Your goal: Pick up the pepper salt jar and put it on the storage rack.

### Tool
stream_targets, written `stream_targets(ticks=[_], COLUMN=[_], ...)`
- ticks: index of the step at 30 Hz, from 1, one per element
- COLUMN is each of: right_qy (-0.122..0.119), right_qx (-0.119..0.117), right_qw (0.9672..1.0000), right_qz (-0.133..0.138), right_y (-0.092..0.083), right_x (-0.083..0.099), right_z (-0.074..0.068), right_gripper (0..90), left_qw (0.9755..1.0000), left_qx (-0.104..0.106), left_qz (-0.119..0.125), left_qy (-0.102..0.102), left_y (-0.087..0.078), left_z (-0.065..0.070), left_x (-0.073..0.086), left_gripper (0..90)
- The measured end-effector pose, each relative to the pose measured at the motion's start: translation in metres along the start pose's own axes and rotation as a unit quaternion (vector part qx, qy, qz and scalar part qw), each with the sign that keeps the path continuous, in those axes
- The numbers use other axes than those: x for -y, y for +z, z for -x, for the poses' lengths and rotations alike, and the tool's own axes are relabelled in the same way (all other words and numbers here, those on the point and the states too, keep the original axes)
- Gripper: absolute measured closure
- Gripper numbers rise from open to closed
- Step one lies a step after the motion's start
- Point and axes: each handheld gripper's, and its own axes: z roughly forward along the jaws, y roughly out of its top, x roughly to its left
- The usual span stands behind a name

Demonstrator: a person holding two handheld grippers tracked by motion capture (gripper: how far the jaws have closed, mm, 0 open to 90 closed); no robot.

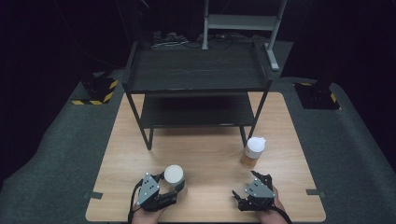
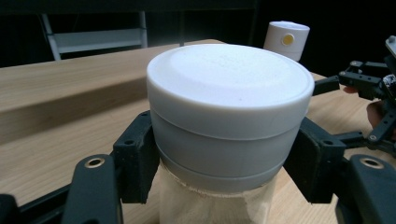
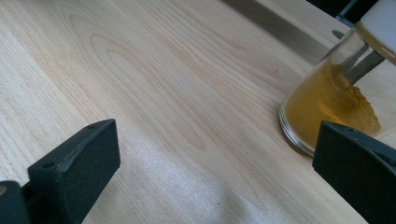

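High view showed the table (image 1: 140,140) with a black shelf (image 1: 196,88) at its far side, and my left gripper (image 1: 173,192) near the front edge, clamped on a jar with a white lid (image 1: 174,175). From the left gripper view my two black pads (image 2: 138,161) pressed the grey collar just under that lid (image 2: 229,88), one on each side, as tightly closed as the jar allowed, with pale powder showing in the glass below. That grip sat high on the jar, so I judged the lift should go straight up and slowly, keeping the jar upright, since a tilt could let the glass slip out from under the collar. My right gripper (image 1: 246,187) rested on the table with its jaws wide apart and nothing between them; in the right gripper view only bare wood lay between its pads (image 3: 74,163), and a second jar with orange powder (image 3: 329,105) stood just beyond one jaw. That second jar (image 1: 253,151) stood apart from my right gripper, toward the shelf. I judged the careful course was to carry the held jar clear of it and the shelf's legs, and to keep squeezing until it stood flat.
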Motion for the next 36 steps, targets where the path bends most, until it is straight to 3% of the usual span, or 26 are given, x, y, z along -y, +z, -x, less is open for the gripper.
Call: stream_targets(ticks=[12, 22, 32, 36], right_qy=[0.0, -0.001, -0.002, -0.003], right_qx=[-0.001, -0.002, -0.002, -0.003], right_qw=[1.0, 1.0, 1.0, 1.0], right_qz=[0.0, -0.001, 0.0, -0.001], right_y=[0.0, 0.0, 0.0, 0.0], right_x=[0.0, 0.0, 0.0, -0.001], right_z=[0.0, 0.001, 0.001, 0.001], right_gripper=[0.2, 0.2, 0.2, 0.3], left_qw=[0.9997, 0.9989, 0.9973, 0.9968], left_qx=[-0.015, -0.022, -0.028, -0.034], left_qz=[0.019, 0.042, 0.068, 0.072], left_qy=[-0.009, -0.004, -0.008, -0.001], left_y=[-0.008, -0.015, -0.027, -0.031], left_z=[0.001, 0.006, 0.008, 0.009], left_x=[-0.002, -0.006, -0.017, -0.024], left_gripper=[34.3, 34.3, 34.3, 34.4])
